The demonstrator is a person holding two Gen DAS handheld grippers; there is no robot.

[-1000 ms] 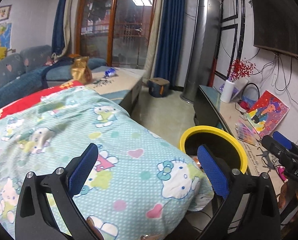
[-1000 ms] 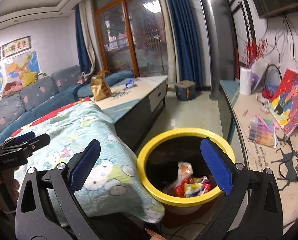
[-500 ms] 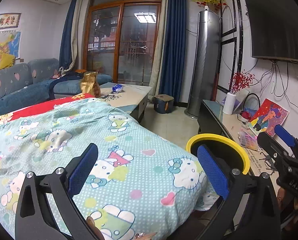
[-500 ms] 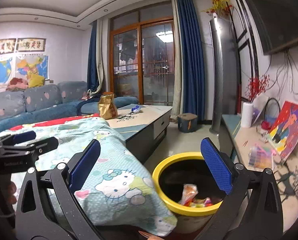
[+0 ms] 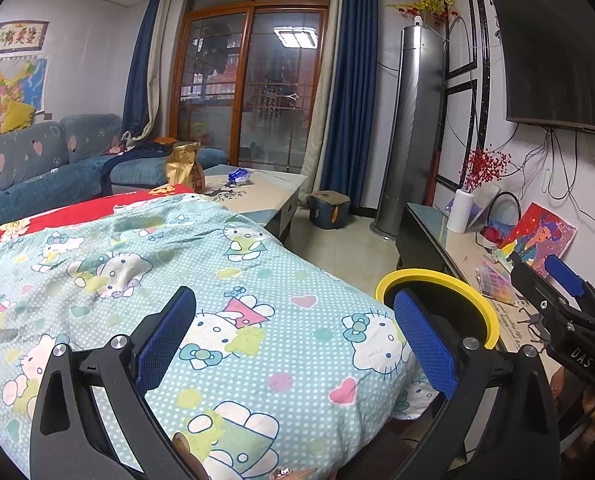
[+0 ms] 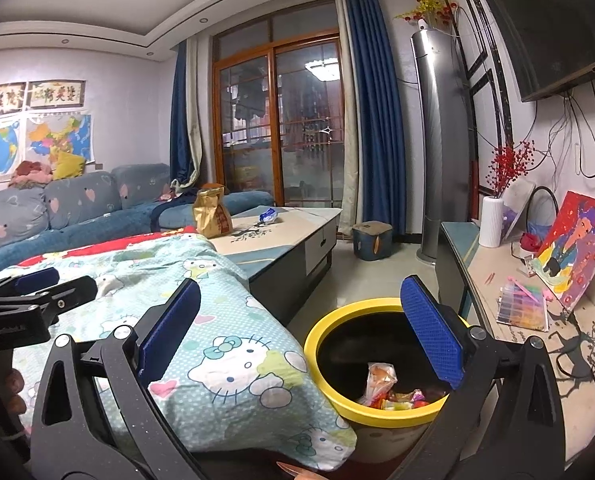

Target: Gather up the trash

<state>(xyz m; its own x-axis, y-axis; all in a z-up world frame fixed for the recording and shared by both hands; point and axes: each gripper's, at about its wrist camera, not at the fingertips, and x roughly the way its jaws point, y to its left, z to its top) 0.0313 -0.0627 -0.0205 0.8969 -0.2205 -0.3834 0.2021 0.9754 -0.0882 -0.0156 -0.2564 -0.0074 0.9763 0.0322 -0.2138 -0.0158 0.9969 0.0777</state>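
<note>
Fingers: we see the left gripper (image 5: pixel 295 336) with its blue pads spread wide and nothing between them; the right gripper (image 6: pixel 301 328) is likewise spread wide and empty.
Below the left gripper: we hold it above a cartoon-cat quilt (image 5: pixel 225 292) that drapes over the near end of the low table.
Below the right gripper: we hold it over the edge of the quilt (image 6: pixel 233 360) and the yellow-rimmed bin (image 6: pixel 321 364), which stands on the floor just beside the quilt's hanging corner.
Bin contents: we see crumpled colourful wrappers (image 6: pixel 389 388) lying in the bottom, one clear one sticking upward.
Bin axis: we see it upright, mouth facing up.
Right side: we see a TV bench (image 6: pixel 493 280) carrying a white vase (image 6: pixel 490 222) and a red painting (image 6: pixel 577 248) leaning on the wall.
Farther along the table: we see a gold snack bag (image 6: pixel 212 216) standing upright, long axis vertical, top crumpled, at the bare far part of the coffee table (image 6: pixel 297 224).
Beyond it: we see a small blue wrapper (image 6: pixel 268 216) lying flat on the same tabletop, near the bag but apart from it; we cannot tell which way it points.
Far end: we see a blue sofa (image 6: pixel 77 208), glass doors and blue curtains.
</note>
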